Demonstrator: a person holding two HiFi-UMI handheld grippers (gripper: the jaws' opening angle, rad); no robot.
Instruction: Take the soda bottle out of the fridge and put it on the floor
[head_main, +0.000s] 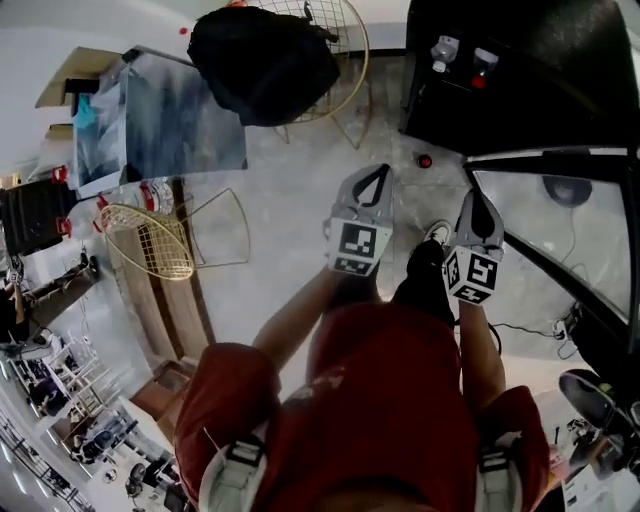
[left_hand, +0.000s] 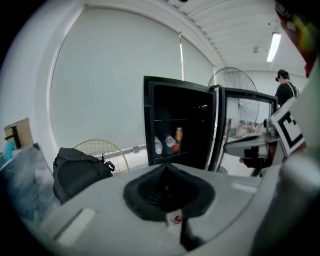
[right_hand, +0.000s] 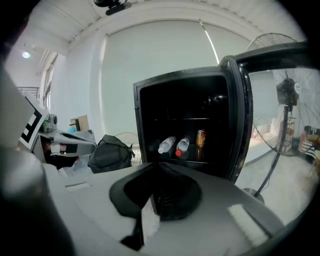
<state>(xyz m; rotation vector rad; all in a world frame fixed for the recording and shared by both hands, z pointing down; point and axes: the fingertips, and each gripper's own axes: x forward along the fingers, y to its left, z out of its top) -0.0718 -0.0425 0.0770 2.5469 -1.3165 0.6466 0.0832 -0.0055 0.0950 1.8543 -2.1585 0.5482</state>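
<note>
While nothing is held yet, step: the approach, judged from both grippers hanging well short of the shelf.
Fridge (right_hand: 185, 100): black, its door (right_hand: 240, 115) swung wide open to the right.
Soda bottle (right_hand: 182, 145): probably the red-capped one, tilted on the lower shelf (right_hand: 190, 159); its label is too small to be sure.
Neighbours: a clear bottle (right_hand: 167, 144) just beside it on the left, a can (right_hand: 200, 138) upright on the right.
Left gripper (left_hand: 167, 167): jaws pressed together, nothing between them.
Right gripper (right_hand: 159, 170): clenched and empty, aimed at the shelf.
Floor (head_main: 300, 190): pale tiles in front of the fridge.
Next move: one gripper likely has to spread its jaws, reach in to the shelf and close round the bottle's body without knocking its neighbours.
</note>
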